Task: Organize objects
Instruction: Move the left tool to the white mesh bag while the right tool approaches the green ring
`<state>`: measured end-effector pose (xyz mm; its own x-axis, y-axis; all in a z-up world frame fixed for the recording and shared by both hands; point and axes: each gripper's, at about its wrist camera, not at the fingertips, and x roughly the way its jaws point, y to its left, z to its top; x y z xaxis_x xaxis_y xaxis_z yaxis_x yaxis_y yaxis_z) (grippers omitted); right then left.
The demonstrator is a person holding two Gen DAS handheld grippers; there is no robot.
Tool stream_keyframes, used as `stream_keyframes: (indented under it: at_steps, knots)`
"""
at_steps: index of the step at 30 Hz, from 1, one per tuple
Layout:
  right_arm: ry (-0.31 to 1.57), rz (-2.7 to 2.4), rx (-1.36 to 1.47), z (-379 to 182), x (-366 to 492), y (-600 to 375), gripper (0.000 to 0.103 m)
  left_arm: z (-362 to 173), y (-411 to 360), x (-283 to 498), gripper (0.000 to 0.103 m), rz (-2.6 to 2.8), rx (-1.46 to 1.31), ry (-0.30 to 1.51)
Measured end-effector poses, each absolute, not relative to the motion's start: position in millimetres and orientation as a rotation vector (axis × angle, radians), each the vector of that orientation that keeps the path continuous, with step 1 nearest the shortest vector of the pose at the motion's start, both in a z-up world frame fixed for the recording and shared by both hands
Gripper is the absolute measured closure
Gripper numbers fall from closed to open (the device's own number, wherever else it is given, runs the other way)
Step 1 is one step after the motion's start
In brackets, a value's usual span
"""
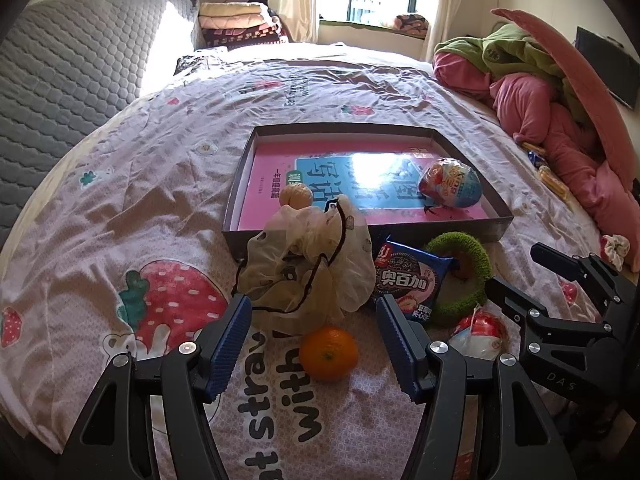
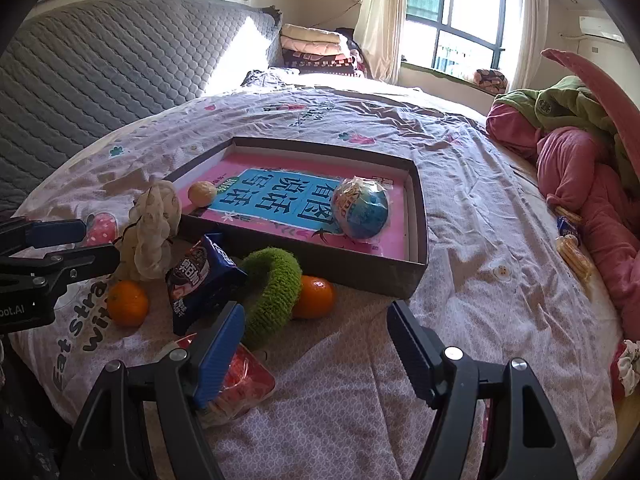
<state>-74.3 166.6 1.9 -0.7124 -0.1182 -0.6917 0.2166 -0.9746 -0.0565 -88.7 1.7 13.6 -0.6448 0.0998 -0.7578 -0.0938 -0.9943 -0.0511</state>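
Orange against a strawberry-print bedsheet (image 1: pixel 120 184): in the left wrist view, a tangerine (image 1: pixel 328 354) lies directly between the spread blue pads of the left tool (image 1: pixel 316 344), which is wide open and holds nothing. Just beyond its tips slumps a cream drawstring pouch (image 1: pixel 312 256), with a blue cookie packet (image 1: pixel 408 280) and a green fuzzy ring (image 1: pixel 464 276) off to its right. Further ahead sits a shallow dark box (image 1: pixel 480 228) with a pink-and-blue book lining its floor; a foil-wrapped egg (image 1: pixel 450 186) and a pale peeled fruit (image 1: pixel 296 196) already rest inside. To take the tangerine cleanly, the left tool would likely need to drop lower and close gently across the fruit's middle, staying clear of the pouch's cord.

In the right wrist view, the right tool (image 2: pixel 316 340) is likewise fully open and empty above bare sheet. A red-and-white wrapped snack (image 2: pixel 240 384) lies touching its left pad, partly hidden. Ahead and left are the ring (image 2: pixel 276 284), the packet (image 2: pixel 200 276), a second tangerine (image 2: pixel 316 296) tucked behind the ring against the box (image 2: pixel 400 276), and the first tangerine (image 2: pixel 127 302) near the left tool (image 2: pixel 88 244).
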Motion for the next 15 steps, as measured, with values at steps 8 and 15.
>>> stream_keyframes:
  at_steps: [8,15]
  knots:
    - [0.130,-2.741,1.126,-2.2,-76.5,166.4,0.031,11.2,-0.5,-89.5,0.037,2.766,-1.256,-0.014]
    - [0.045,-2.724,1.181,-10.8,-83.1,167.4,0.036,7.3,-1.7,-91.9,0.037,2.757,-1.259,-0.028]
